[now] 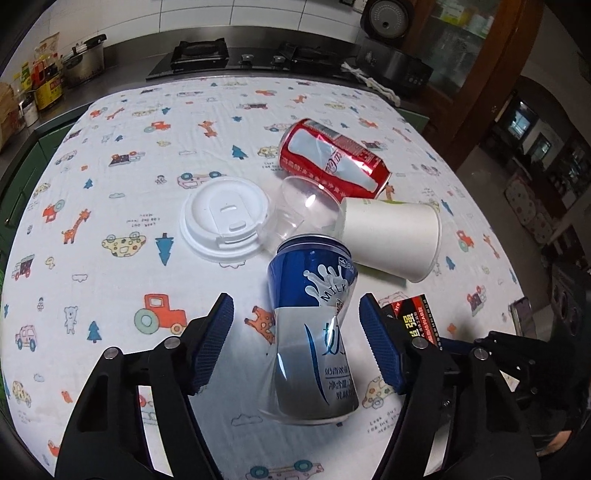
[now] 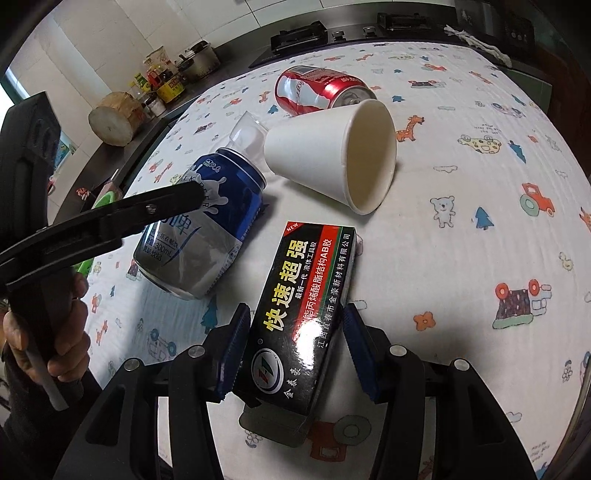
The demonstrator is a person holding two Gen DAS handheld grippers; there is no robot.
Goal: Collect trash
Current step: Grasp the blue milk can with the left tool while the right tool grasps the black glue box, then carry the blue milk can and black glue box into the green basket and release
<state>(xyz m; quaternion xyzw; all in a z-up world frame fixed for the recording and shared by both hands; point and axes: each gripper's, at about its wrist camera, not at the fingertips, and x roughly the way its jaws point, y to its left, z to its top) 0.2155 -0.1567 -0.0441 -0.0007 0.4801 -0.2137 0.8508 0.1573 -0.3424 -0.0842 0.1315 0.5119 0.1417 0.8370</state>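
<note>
A dented blue-and-silver milk can [image 1: 314, 332] lies on the patterned tablecloth [image 1: 110, 184] between the jaws of my left gripper [image 1: 295, 301]. The left pad stands clear of it and the right pad sits close beside it, so this gripper is open. My right gripper [image 2: 295, 309] is shut on a black glue box [image 2: 306, 288], with both pads against its long sides. Beyond lie a white paper cup [image 2: 332, 158] on its side, a red cola can [image 2: 317, 92], a clear plastic cup [image 1: 303, 206] and a white cup lid [image 1: 225, 218].
A gas stove [image 1: 199, 55] and a steel pot [image 1: 83, 61] stand behind the table, with jars [image 2: 162, 81] and a wooden block [image 2: 114, 118] on the counter at the left. A rice cooker [image 1: 388, 18] is at the back right. A person's hand [image 2: 62, 332] holds the left gripper.
</note>
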